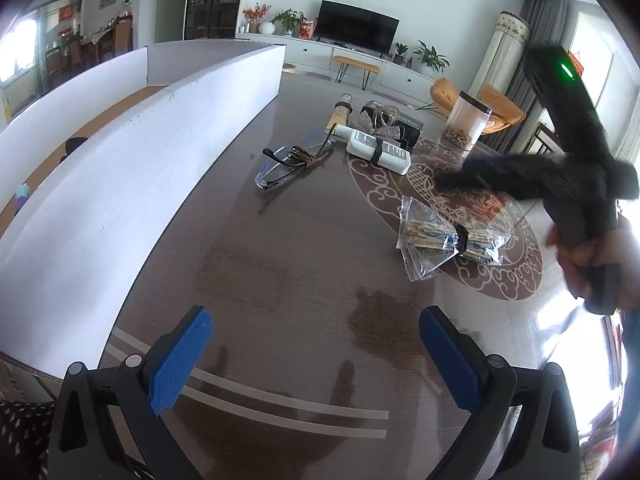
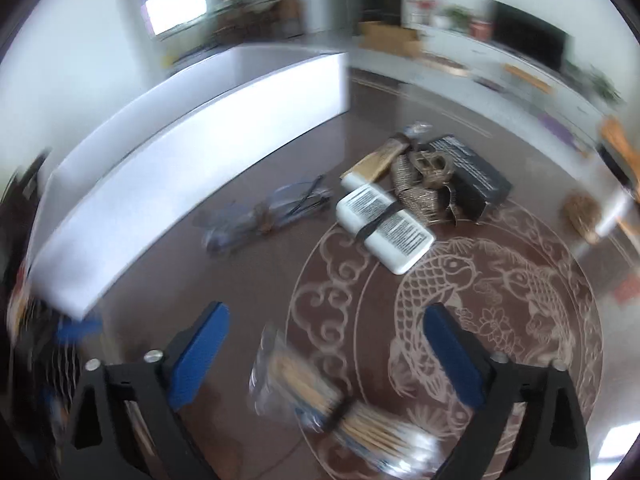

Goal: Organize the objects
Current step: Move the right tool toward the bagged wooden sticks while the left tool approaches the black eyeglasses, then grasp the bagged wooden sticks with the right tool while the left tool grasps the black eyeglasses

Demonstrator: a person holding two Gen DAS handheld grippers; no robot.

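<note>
Left tool (image 1: 316,356) spread apart, empty, above brown surface (image 1: 280,264). Right tool (image 2: 326,344) spread apart, empty, over bagged toothpick bundle (image 2: 320,404). Glasses (image 1: 290,162) at 11 o'clock of bundle, white bottle (image 1: 378,150) at 12, beside white box (image 1: 132,148).

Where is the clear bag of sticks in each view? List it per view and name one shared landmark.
Left wrist: clear bag of sticks lies right of centre on the table medallion.
Right wrist: the same bag sits blurred at bottom centre, between the open fingers.
Shared landmark: white banded bottle.
</note>
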